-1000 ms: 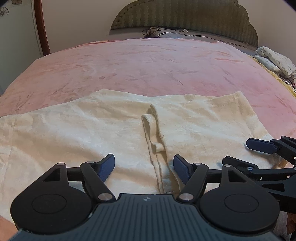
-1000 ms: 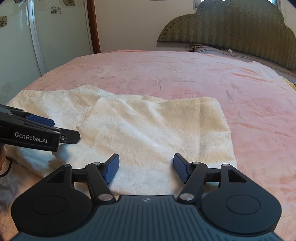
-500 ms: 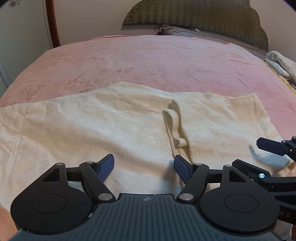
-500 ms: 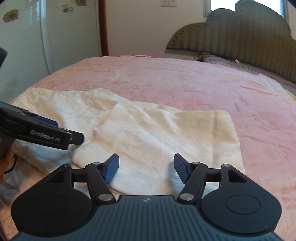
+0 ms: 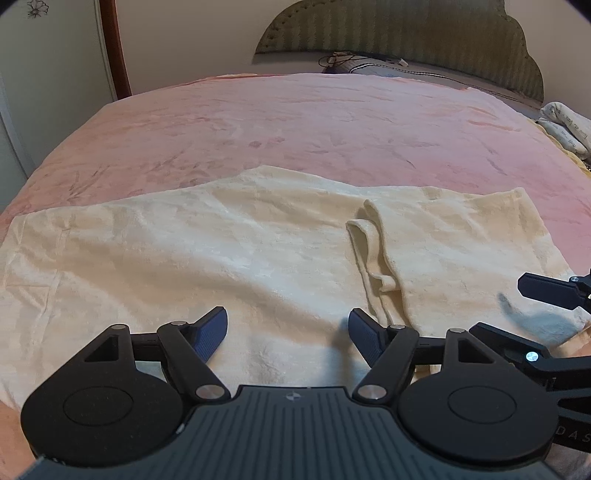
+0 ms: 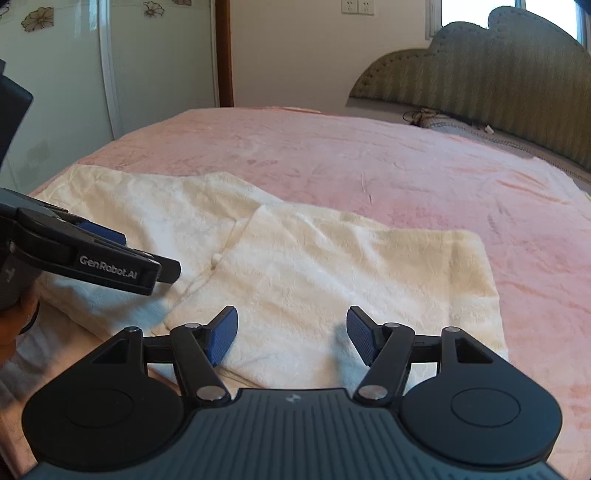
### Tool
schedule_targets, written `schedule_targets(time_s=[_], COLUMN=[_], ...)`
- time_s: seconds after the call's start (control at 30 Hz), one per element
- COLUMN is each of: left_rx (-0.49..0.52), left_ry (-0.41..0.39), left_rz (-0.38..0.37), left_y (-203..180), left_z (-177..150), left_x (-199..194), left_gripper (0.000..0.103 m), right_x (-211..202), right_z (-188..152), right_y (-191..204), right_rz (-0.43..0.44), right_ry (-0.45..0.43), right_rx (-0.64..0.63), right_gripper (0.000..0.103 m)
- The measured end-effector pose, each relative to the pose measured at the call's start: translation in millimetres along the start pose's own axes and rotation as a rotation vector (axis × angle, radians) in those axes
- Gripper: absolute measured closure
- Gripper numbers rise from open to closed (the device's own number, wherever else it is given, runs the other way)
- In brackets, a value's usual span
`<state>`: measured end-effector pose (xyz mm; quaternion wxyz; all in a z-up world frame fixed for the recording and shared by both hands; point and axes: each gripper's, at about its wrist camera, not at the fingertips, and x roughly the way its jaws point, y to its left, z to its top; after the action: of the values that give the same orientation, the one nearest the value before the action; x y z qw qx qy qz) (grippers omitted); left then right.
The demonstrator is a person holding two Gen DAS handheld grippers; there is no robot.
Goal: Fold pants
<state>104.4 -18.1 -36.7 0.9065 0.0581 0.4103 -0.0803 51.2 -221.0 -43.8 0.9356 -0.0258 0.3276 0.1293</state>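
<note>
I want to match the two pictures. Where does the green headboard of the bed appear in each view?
Left wrist view: the headboard runs along the top, from the centre toward the right, behind the pink blanket.
Right wrist view: the headboard stands at the upper right.
Shared landmark: the folded edge of the cream pants, lying on the blanket.

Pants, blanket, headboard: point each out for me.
pants (image 5: 258, 258), left wrist view, flat middle of the cream cloth
blanket (image 5: 314, 122), left wrist view, bare pink stretch beyond the pants
headboard (image 6: 498, 62), right wrist view, its padded green face
</note>
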Motion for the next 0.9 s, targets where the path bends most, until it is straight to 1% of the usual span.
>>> schedule_targets(time_s=[0.17,0.23,0.37,0.43,0.57,0.63,0.67,0.73,0.8,0.9], left_rx=[-0.013,-0.018,-0.03,-0.039,-0.048,-0.049,-0.051,-0.066,-0.089,-0.169], left_ry=[-0.003,-0.001,-0.004,-0.009,-0.007,-0.006,-0.007,-0.029,-0.051,-0.056], left_rz=[0.017,0.024,0.034,0.041,0.054,0.064,0.068,0.075,0.102,0.135], left_y=[7.7,11.0,18.0,21.9,28.9,34.1,37.2,49.3,66.4,104.4], left_z=[-1.1,-1.9,-2.1,-1.7,-2.5,-3.4,-3.3,-3.5,-5.7,-11.4], left_x=[-2.7,-3.0,-4.2,-5.2,-5.9,-7.6,-9.2,-17.1,-26.4,-42.6], left_gripper=[0.028,0.028,0.028,0.028,0.028,0.028,0.028,0.028,0.027,0.027], right_x=[7.3,9.7,2.9,1.1,12.6,9.7,6.3,0.4,-2.3,1.7], right_z=[-0.3,-0.9,3.1,5.3,4.2,7.0,9.9,18.5,28.1,39.3], right_y=[10.7,10.6,13.3,17.3,24.4,24.3,25.4,31.2,43.1,72.7], right_rz=[0.012,0.013,0.003,0.017,0.024,0.029,0.028,0.049,0.089,0.153], right_ry=[0.023,0.031,0.012,0.001,0.042,0.032,0.014,-0.016,-0.043,-0.058], right_rx=[-0.033,-0.025,-0.032,-0.047,-0.074,-0.059,-0.058,-0.069,-0.102,-0.196], right_gripper=[0.038,0.038,0.038,0.038,0.038,0.038,0.038,0.038,0.038,0.038])
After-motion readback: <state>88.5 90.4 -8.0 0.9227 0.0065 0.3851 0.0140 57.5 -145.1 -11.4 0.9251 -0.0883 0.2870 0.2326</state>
